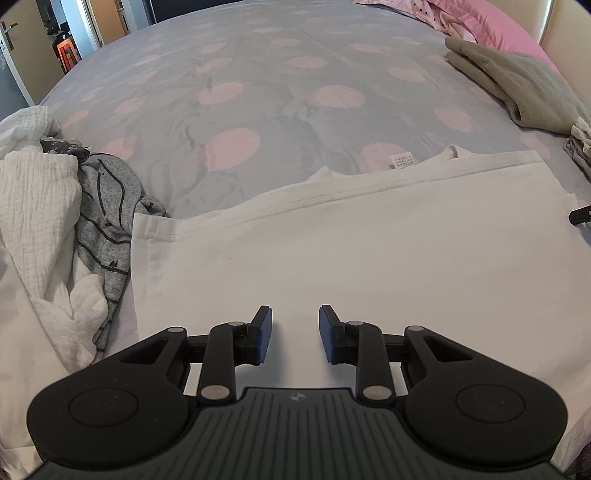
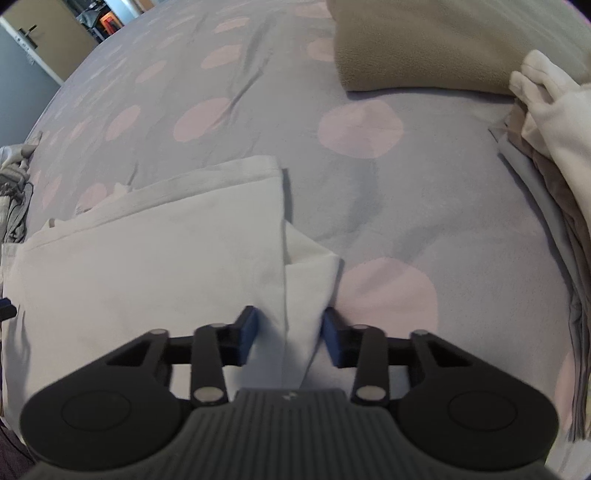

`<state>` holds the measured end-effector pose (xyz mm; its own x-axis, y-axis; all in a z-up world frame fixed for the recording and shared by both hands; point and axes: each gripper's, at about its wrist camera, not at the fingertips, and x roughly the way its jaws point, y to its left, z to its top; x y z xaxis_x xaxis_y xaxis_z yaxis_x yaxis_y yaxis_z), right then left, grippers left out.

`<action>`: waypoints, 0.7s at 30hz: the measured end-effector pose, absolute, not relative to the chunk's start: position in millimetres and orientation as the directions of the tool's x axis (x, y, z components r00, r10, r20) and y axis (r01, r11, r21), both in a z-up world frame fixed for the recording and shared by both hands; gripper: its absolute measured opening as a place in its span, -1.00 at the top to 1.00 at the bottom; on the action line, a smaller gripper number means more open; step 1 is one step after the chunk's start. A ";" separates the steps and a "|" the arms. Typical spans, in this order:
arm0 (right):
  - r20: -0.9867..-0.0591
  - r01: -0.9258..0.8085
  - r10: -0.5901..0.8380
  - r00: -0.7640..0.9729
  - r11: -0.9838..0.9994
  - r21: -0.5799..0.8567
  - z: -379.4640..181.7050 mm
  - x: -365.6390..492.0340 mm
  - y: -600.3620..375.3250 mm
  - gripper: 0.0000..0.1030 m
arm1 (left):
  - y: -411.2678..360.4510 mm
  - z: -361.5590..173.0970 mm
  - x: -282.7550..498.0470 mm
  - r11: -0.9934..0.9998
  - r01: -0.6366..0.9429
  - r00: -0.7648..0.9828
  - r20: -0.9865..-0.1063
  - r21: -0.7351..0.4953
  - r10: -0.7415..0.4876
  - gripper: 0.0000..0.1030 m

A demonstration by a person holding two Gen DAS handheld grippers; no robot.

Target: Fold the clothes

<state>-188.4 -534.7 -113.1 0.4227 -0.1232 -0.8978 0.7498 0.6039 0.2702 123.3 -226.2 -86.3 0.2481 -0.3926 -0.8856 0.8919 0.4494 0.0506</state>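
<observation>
A white T-shirt [image 1: 369, 240] lies flat on the bed, partly folded, its hem toward the far side with a small label showing. My left gripper [image 1: 295, 334] is open and empty just above the shirt's near part. In the right wrist view the same shirt [image 2: 155, 258] fills the left, with its sleeve [image 2: 310, 273] sticking out at the right edge. My right gripper [image 2: 290, 334] is open, its jaws on either side of the sleeve's near end, not closed on it.
The bed has a grey sheet with pink dots [image 1: 277, 92]. A pile of unfolded white and grey clothes [image 1: 55, 221] lies at the left. A folded olive garment [image 1: 524, 85] and a stack of folded clothes [image 2: 546, 155] lie at the right. Pink pillows [image 1: 480, 18] are at the far right.
</observation>
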 end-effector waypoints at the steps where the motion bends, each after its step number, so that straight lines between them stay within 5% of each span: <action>1: -0.897 0.742 -0.121 0.425 0.614 0.269 -112.3 -186.5 -533.5 0.53 | -226.0 -86.0 123.3 0.449 0.892 0.250 -0.885 0.053 -0.393 0.50; 5: -0.899 0.724 -0.144 0.414 0.651 0.229 -104.6 -179.7 -526.4 0.84 | -224.4 -80.9 122.6 0.448 0.892 0.270 -0.875 0.069 -0.403 0.50; 21: -0.840 0.625 -0.049 0.541 0.692 0.362 -6.4 -127.3 -458.0 0.87 | -194.3 -30.5 121.8 0.445 0.895 0.238 -0.816 -0.026 -0.527 0.50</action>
<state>-127.3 -458.0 -6.4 0.5406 -0.0494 -0.8398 0.6251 0.6917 0.3617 121.8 -194.3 -30.5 0.2385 -0.5265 -0.8160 0.8951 0.4451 -0.0256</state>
